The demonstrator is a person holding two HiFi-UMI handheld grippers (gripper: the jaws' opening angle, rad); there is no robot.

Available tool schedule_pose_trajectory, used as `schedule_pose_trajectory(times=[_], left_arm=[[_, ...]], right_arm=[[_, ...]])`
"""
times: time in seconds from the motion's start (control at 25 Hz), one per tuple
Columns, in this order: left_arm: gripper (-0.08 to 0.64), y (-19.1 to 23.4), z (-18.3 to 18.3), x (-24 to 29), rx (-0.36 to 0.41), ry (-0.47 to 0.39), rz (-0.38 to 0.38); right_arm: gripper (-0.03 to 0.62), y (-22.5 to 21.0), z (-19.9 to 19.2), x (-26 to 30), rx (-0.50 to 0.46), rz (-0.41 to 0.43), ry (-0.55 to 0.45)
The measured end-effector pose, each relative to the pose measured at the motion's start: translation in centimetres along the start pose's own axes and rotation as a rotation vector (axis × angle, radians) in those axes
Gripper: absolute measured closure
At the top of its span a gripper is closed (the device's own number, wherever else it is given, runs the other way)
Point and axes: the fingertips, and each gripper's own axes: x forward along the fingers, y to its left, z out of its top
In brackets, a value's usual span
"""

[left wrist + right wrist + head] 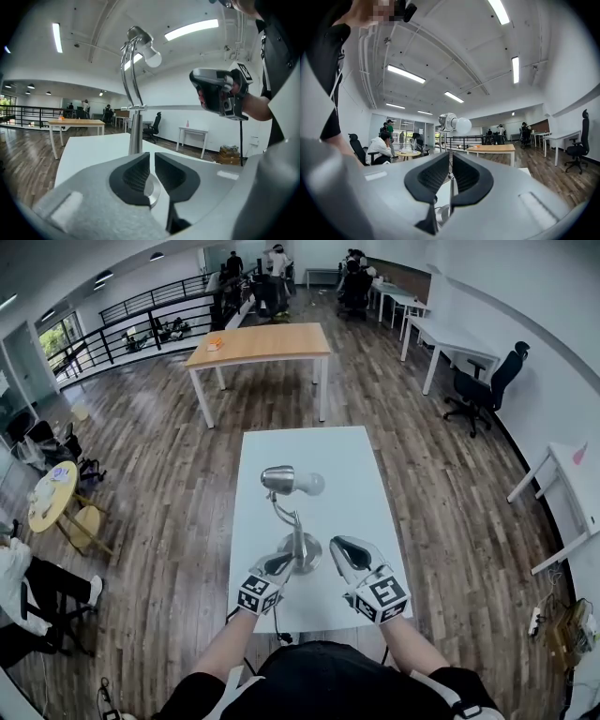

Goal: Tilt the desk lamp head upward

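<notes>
A chrome desk lamp stands near the front of the white table (309,451). Its round base (309,557) carries a curved stem up to the lamp head (277,479), whose white bulb (310,484) points right. My left gripper (279,564) rests at the left side of the base, its jaws drawn to a thin slit with nothing between them. My right gripper (339,551) sits just right of the base, jaws likewise nearly together and empty. The left gripper view shows the stem (135,133) and lamp head (139,37) rising beyond the left gripper (152,157). In the right gripper view the bulb (461,125) shows above the right gripper (451,157).
A wooden table (262,343) stands beyond the white one. White desks and a black office chair (483,385) line the right wall. A round yellow table (52,498) with stools is at the left. A black cable (279,626) hangs over the table's near edge.
</notes>
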Motion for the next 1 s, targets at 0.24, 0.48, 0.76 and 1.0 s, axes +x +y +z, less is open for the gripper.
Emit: schedule_pose_trajectory(times=[0.24, 0.48, 0.76, 1.0], left_arm=[[0.560, -2.2, 3.3, -4.5, -0.053, -0.134, 0.064], [0.561, -3.5, 6.5, -9.2, -0.045, -0.232, 0.092], [0.561, -3.3, 7.3, -14.1, -0.051, -0.319, 0.116], [0.560, -3.9, 7.1, -19.5, -0.057, -0.364, 0.081]], right_arm=[[0.586, -0.3, -1.4, -2.3, 0.021, -0.023, -0.028], [0.586, 0.4, -2.2, -3.6, 0.058, -0.035, -0.023], [0.586, 2.7, -2.4, -5.1, 0.052, -0.099, -0.014], [0.587, 6.5, -2.6, -6.0, 0.096, -0.163, -0.029]])
